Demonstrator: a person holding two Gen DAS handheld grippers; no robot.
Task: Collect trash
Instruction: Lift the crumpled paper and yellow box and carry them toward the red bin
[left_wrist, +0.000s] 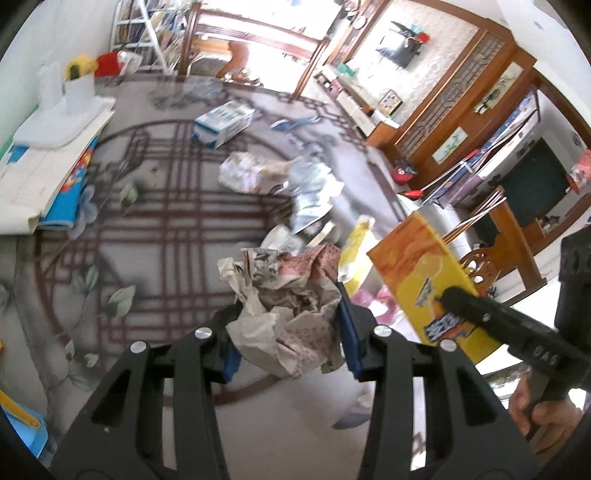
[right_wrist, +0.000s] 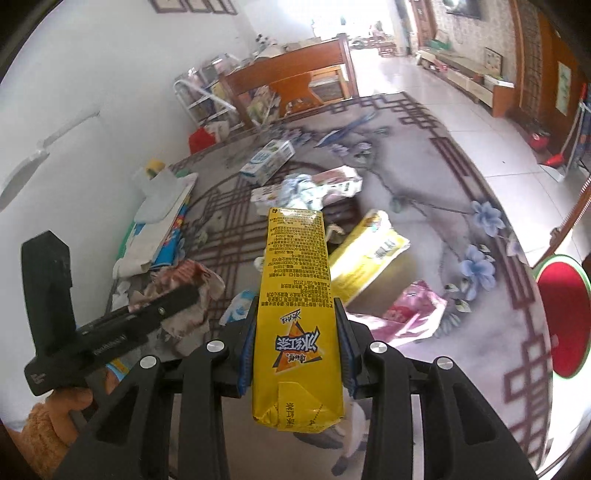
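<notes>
Crumpled paper (left_wrist: 291, 314), judged light and soft, is clamped in the left hand-held gripper (left_wrist: 291, 332); the stiff yellow carton (right_wrist: 297, 310) is clamped mid-body in the right hand-held gripper (right_wrist: 297, 354).

1. Daylight floods in from a doorway (left_wrist: 258, 22) far beyond the jaws; it is blown out to white in both views.
2. The tiled floor (right_wrist: 417, 77) past the jaws, toward the doorway, glares.
3. The room is bright overall, and shadows on the rug (right_wrist: 443, 177) are soft and faint.
4. Fisheye bending curves walls and furniture toward the frame edges, with dark corners around the round picture.
5. The left view is blurred: the litter heap (left_wrist: 314, 184) ahead of the jaws smears.
6. The carton (right_wrist: 297, 295) between the right jaws is sharp, its print legible; things farther off soften.
</notes>
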